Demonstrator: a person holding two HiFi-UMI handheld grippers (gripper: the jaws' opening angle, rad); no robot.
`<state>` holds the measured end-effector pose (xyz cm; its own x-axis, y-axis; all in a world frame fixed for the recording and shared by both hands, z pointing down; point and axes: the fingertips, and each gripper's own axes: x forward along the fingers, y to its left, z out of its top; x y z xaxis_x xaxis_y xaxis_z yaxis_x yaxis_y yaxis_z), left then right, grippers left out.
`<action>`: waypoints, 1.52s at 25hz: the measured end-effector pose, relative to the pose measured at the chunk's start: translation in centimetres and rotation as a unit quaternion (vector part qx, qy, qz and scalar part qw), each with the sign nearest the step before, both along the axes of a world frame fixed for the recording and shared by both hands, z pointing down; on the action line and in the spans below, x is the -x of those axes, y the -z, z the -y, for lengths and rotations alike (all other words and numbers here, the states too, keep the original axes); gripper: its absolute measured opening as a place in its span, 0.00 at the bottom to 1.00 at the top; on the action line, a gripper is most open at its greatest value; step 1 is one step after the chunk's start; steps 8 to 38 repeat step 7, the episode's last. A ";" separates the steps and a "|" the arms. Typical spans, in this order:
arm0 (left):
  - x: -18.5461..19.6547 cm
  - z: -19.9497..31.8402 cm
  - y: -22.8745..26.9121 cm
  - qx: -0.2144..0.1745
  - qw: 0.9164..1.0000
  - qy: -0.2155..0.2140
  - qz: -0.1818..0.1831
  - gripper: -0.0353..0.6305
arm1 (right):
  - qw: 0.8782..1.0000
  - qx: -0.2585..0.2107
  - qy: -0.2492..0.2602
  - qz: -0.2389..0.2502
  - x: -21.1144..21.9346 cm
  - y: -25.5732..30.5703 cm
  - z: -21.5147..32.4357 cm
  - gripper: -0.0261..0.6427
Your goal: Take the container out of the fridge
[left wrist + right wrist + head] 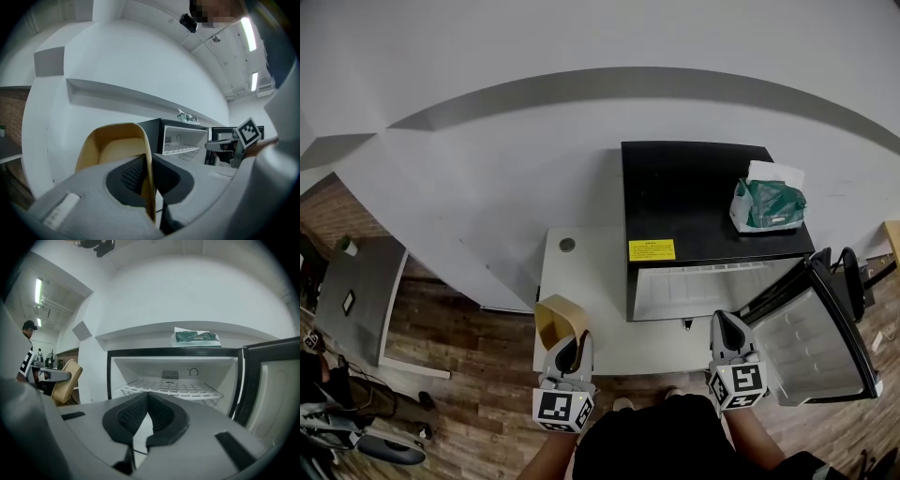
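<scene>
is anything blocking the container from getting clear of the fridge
Nothing visible does. The container is already outside the open fridge, off to its left by the table, pinched by its wall in the left gripper. The right gripper, shut and empty, is apart from it.

The bag (pixel 768 204) lies on the fridge (pixel 689 197); the container (pixel 560 319) is left of it.

left tool (pixel 570 349), right tool (pixel 729 326): grey, black ribbed pads (pixel 132 176) | cubes (pixel 562 408): black-white markers | top (pixel 675 445): black
</scene>
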<state>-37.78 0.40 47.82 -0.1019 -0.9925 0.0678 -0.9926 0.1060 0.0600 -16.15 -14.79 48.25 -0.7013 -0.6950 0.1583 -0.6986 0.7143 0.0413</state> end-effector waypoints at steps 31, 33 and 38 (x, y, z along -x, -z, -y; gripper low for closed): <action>0.4 -0.5 -0.1 0.001 1.000 -0.013 -0.011 0.09 | 1.000 -0.005 -0.007 -0.002 0.4 0.3 -0.4 0.04; 0.4 -0.5 -0.1 0.001 1.000 -0.013 -0.011 0.09 | 1.000 -0.005 -0.007 -0.002 0.4 0.3 -0.4 0.04; 0.4 -0.5 -0.1 0.001 1.000 -0.013 -0.011 0.09 | 1.000 -0.005 -0.007 -0.002 0.4 0.3 -0.4 0.04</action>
